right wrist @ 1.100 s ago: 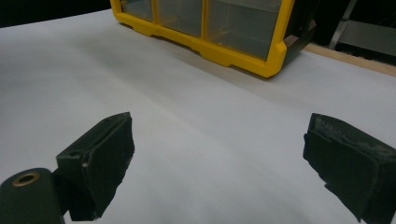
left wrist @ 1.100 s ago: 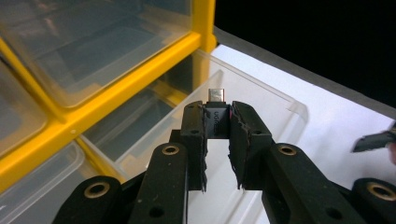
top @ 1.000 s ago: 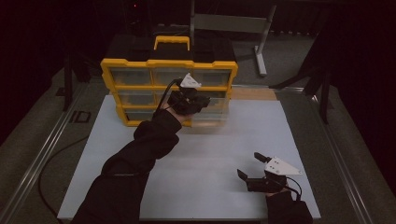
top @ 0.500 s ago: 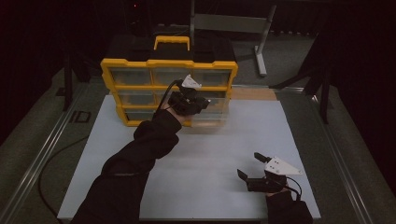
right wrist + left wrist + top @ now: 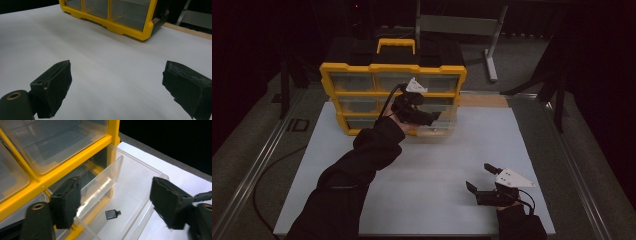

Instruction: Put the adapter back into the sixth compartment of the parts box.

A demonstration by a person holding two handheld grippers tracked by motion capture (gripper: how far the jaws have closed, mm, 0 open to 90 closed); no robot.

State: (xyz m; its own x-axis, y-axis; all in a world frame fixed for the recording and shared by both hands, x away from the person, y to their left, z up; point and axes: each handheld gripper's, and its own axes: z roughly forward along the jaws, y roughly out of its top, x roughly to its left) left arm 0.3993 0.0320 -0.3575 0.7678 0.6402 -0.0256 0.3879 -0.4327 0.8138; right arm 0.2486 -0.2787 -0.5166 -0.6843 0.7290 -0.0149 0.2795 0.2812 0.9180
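Jaws: left gripper (image 5: 115,205) just opening, apart | clear drawer (image 5: 130,182) between | small black adapter (image 5: 113,214) inside

room's pretty dark | white tabletop (image 5: 432,165) | grey carpet floor (image 5: 257,135) | metal stand (image 5: 492,45) out back | black backdrop

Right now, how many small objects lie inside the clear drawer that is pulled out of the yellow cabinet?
1. A small black part lies on the floor of the pulled-out clear drawer, near its middle. The near corner under the left gripper is cut off, so more could be hidden.
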